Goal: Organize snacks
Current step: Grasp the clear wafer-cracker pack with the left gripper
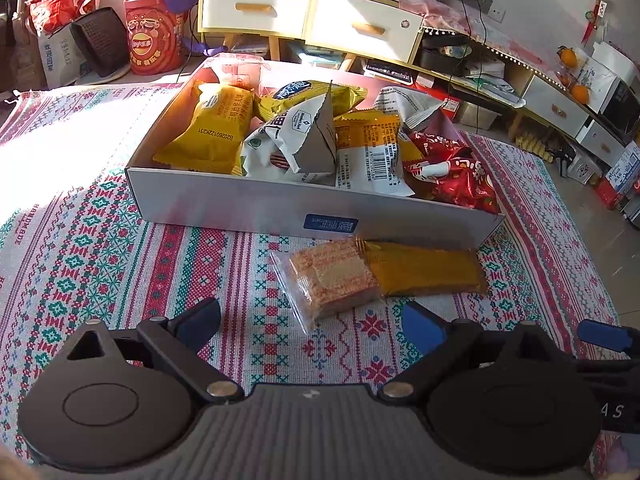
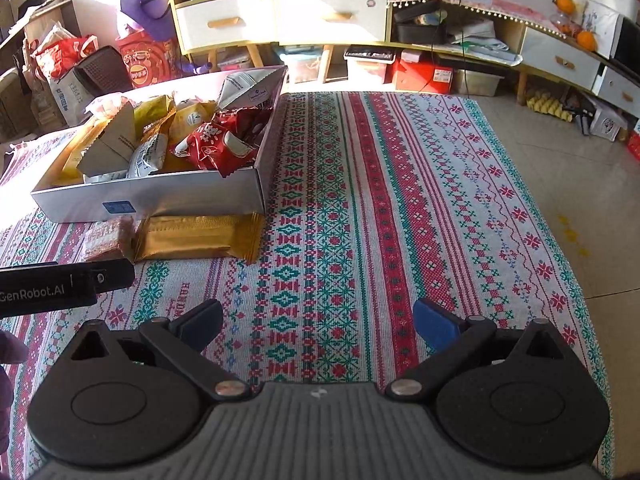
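A white cardboard box [image 1: 248, 204] [image 2: 168, 194] stands on the patterned cloth, filled with yellow, white and red snack packets. Against its near wall lies a half clear, half gold wafer packet [image 1: 376, 272] [image 2: 188, 236]. My left gripper [image 1: 314, 326] is open just short of that packet, nothing between its fingers. My right gripper [image 2: 318, 322] is open over bare cloth, to the right of the box and the packet. The left gripper's black body [image 2: 68, 284] shows at the left of the right wrist view.
The woven red, green and white cloth [image 2: 400, 200] covers the surface, with wide free room to the right of the box. Behind stand white drawer cabinets [image 1: 304, 16], a red snack bucket [image 1: 154, 40], a dark basket [image 1: 100, 40] and floor clutter.
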The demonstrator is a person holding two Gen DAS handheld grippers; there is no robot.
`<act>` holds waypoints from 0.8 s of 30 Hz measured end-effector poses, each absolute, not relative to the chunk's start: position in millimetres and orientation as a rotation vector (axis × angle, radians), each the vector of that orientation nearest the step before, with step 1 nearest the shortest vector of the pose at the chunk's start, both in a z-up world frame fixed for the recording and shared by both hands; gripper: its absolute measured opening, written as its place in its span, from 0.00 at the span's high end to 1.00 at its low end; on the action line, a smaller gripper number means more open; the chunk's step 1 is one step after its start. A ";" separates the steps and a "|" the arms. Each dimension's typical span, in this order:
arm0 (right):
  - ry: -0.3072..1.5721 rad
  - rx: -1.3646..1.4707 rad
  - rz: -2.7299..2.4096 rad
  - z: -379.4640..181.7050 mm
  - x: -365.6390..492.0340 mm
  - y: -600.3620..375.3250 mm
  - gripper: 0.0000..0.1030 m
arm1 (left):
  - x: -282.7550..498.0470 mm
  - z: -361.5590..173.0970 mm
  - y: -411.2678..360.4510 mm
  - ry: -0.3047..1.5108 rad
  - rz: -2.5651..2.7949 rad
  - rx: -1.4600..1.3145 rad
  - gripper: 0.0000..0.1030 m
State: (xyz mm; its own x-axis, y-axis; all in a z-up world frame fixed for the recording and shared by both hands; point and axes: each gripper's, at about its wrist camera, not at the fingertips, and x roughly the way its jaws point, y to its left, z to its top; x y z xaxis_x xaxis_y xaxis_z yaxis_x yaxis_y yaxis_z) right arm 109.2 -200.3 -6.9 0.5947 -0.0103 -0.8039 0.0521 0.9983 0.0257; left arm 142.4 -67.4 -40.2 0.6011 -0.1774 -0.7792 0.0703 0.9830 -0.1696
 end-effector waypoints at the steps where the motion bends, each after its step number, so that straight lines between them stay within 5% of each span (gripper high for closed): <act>1: 0.934 0.046 -0.037 -7.0 109.1 -200.0 0.02 | 143.7 -41.5 -66.3 0.916 -0.139 -0.134 0.03; 7: 0.929 0.049 -0.040 -7.7 109.6 -199.8 0.02 | 150.9 -40.8 -64.8 0.888 -0.135 -0.155 0.06; 14: 0.905 0.056 -0.032 -7.2 111.3 -197.8 0.02 | 149.2 -33.9 -66.2 0.874 -0.129 -0.112 0.45; 24: 0.848 0.122 0.018 -10.4 123.5 -177.2 0.01 | 146.9 -28.9 -34.9 0.918 -0.101 -0.131 0.53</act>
